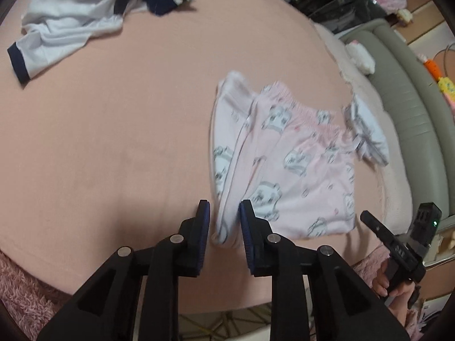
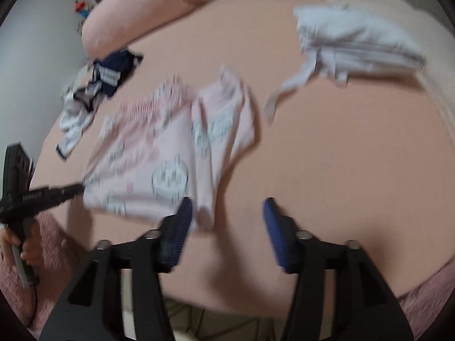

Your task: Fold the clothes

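Covering the bed, peach sheet, grey sofa beside it

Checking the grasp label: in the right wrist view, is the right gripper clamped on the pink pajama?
No: the right gripper stands open, pink pajama only at its left finger.

Both wrist cameras look steeply down along their gripper fingers from close above the near edge of the bed, the left gripper view facing its middle, and both share the pink printed garment.
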